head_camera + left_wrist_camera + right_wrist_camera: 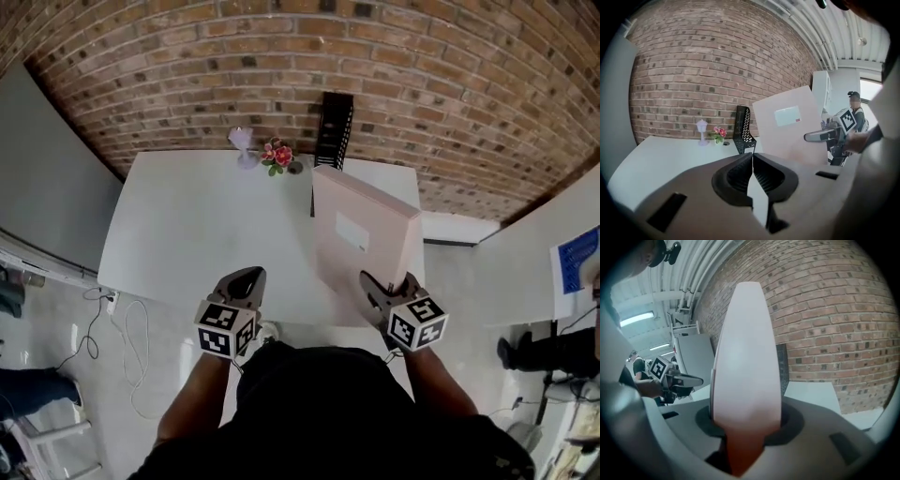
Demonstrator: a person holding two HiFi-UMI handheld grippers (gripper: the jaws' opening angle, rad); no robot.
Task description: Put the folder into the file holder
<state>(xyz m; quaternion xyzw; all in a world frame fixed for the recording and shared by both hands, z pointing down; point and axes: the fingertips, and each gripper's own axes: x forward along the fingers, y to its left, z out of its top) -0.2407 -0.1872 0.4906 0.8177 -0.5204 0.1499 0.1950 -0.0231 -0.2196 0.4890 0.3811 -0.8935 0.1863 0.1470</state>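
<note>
Both forearms reach forward from the body, side by side at the near edge of the worktop (187, 225). The right tool (386, 281) is clamped on the near edge of the pink folder (361, 230), which stands upright and slightly tilted straight ahead of it. The left tool (244, 277), level with it on the left, has its jaws closed on nothing. The black file holder (335, 129) stands well beyond the folder.

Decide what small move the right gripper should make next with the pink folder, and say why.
Probably carry the folder forward toward the black file holder. The right gripper is clamped on the folder's near edge, holding it upright, and the holder stands at the far edge of the table, beyond the folder.
</note>
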